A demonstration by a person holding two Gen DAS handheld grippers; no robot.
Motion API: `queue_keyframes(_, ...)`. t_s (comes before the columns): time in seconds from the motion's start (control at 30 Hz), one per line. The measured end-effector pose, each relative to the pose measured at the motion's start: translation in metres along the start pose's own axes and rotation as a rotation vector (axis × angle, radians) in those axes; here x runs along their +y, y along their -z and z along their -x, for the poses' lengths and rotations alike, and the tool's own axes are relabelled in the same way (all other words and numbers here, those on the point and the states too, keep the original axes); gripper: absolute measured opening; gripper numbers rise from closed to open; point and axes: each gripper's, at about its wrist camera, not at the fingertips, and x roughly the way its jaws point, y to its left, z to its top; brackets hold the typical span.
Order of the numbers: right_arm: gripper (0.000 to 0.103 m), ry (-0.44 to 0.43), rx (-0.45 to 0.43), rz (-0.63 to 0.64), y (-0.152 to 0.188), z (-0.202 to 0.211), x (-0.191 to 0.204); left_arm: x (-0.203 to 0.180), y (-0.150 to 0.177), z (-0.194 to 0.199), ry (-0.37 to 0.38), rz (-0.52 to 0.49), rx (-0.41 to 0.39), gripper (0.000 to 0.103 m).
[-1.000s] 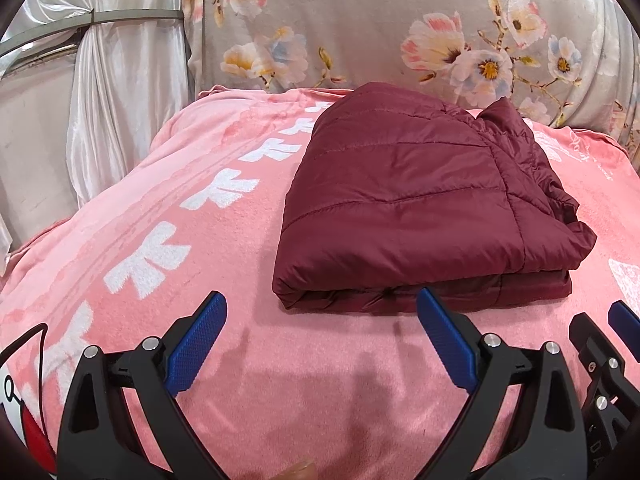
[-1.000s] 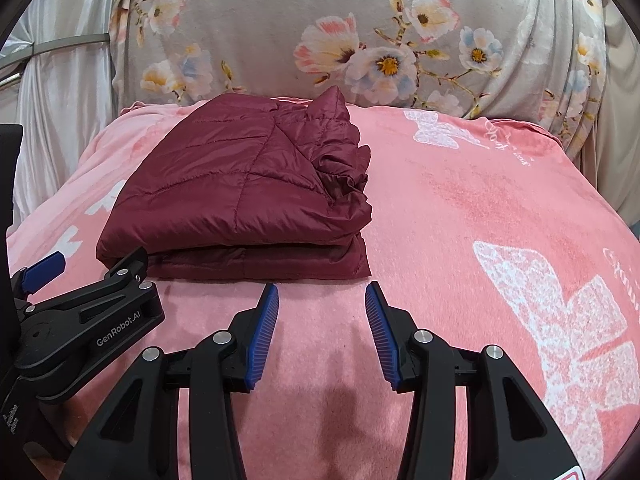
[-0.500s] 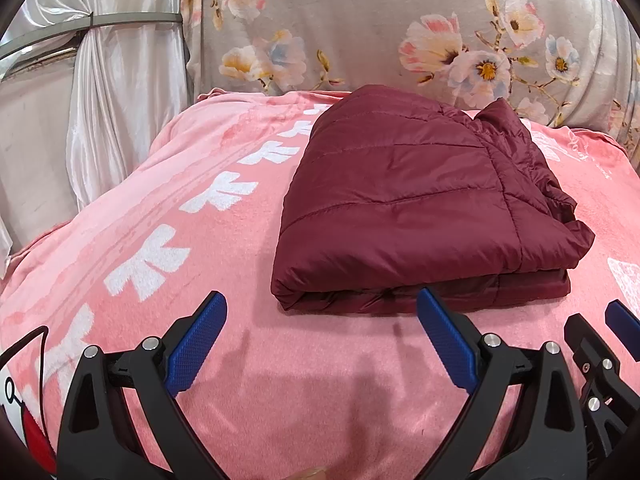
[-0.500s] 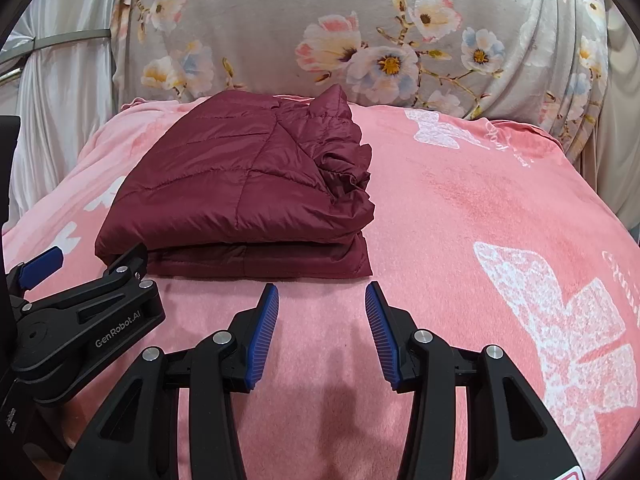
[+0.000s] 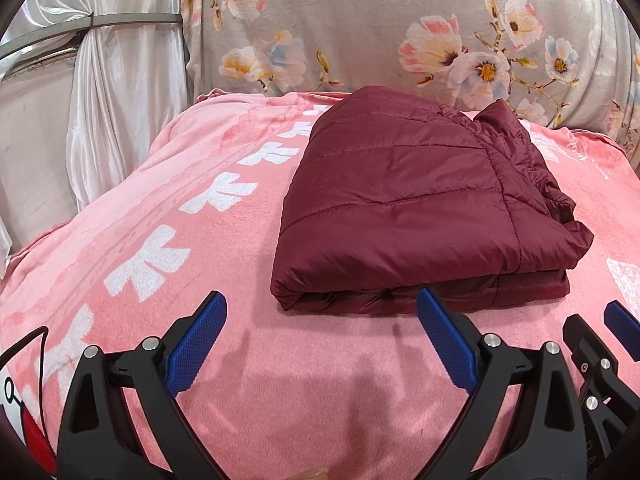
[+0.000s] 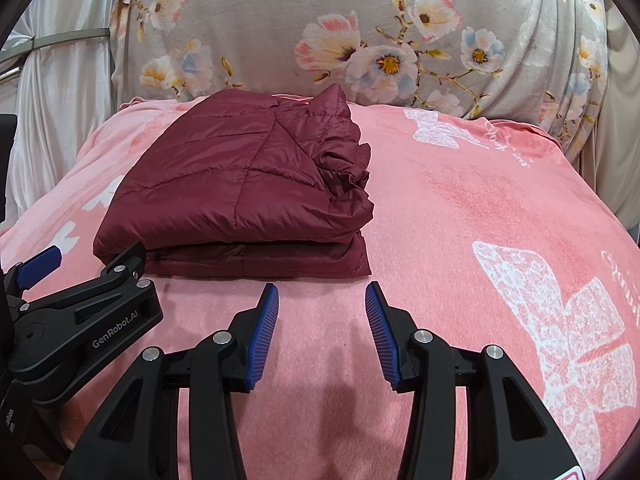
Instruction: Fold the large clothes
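The jacket (image 5: 408,208) lies folded into a thick block on the pink blanket (image 5: 320,392), toward the far end of the bed and left of its middle, with the floral cushion (image 6: 360,28) behind it. Its long axis runs left to right, so the near edge (two stacked layers, the upper one puffed over the lower) faces you squarely. The right end is the untidy one: loose ruffled fabric and a peak of cloth stick out there.

Your left tongs (image 5: 320,344) sit just short of that near edge and straight in front of it, spread wide with nothing between the pads. Your right tongs (image 6: 322,336) stand about half open, also empty, and point at bare blanket just past the jacket's near right corner; the jacket lies ahead and to their left.

So the left is the better placed for the body of the fold, the right for the ragged end. By my reading the folding looks essentially done; anything further would be tidying that right side.
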Motion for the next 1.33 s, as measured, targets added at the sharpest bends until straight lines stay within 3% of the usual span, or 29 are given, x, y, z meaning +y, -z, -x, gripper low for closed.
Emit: queue_keyframes(1.33, 0.045, -0.001, 0.002, 0.008, -0.0002, -0.0007, -0.0027, -0.0086, -0.0003, 0.0034, -0.003, -0.007, -0.015, 0.093)
